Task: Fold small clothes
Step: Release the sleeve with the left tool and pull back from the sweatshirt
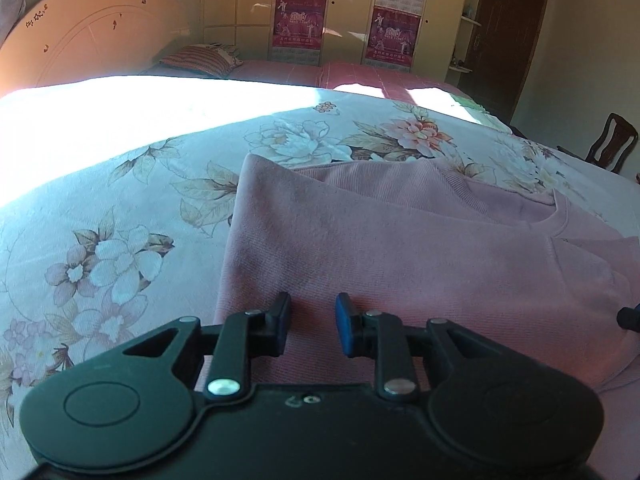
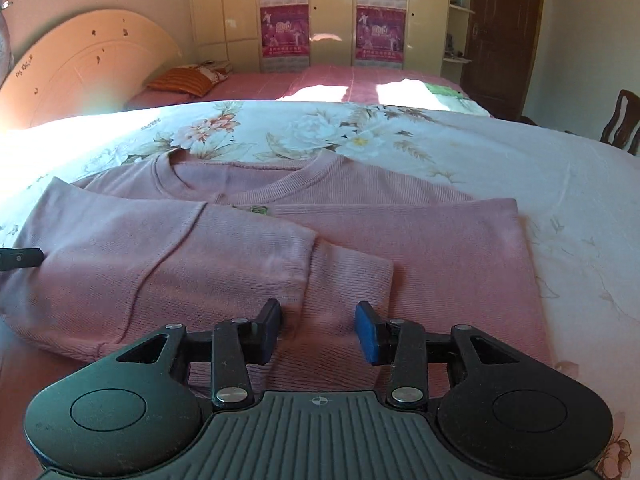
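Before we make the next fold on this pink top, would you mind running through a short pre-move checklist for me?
1. Left gripper open, nothing between its fingers: ok.
2. Right gripper open, empty: ok.
3. Pink top lying flat on the floral bedsheet: ok.
4. Sleeve already folded across the body: ok.
5. Both sides folded in to straight edges: ok.
6. Bottom hem free to lift: cannot tell, hidden beneath the grippers.

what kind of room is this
A bedroom, most likely: a pink sweater lies on a bed's floral sheet, with a curved headboard and a wardrobe behind.
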The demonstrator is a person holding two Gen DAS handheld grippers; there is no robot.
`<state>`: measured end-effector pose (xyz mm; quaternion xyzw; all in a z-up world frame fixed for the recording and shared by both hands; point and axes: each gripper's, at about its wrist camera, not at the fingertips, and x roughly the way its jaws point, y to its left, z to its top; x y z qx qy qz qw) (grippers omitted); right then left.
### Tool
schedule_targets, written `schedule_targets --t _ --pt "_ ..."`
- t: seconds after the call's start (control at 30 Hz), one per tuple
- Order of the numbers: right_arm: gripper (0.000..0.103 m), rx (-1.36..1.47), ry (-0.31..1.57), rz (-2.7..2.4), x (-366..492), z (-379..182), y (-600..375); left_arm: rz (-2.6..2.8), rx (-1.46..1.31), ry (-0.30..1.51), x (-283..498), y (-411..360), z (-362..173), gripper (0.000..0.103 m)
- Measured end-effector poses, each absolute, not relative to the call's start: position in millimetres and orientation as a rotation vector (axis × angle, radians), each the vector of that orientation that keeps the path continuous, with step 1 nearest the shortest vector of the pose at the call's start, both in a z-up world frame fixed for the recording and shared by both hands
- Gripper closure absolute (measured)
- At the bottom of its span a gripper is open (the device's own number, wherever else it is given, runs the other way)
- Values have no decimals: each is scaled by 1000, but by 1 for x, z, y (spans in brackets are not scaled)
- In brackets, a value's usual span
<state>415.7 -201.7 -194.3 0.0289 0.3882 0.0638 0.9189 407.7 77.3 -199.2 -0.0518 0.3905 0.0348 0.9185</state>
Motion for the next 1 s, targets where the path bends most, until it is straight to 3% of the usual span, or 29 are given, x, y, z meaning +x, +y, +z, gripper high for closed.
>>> schedule_targets --t 0.4,0.53,0.6,1.0 --pt "52 85 786 317 337 -162 -167 -94 -143 800 318 15 -163 77" --pt "62 48 827 411 315 -173 -137 -156 -126 856 294 -17 -180 77" --pt "62 44 838 436 307 -177 -133 -154 -111 873 283 -25 -189 77" --pt "62 -91 868 295 253 -189 -204 56 -44 866 211 27 -190 75"
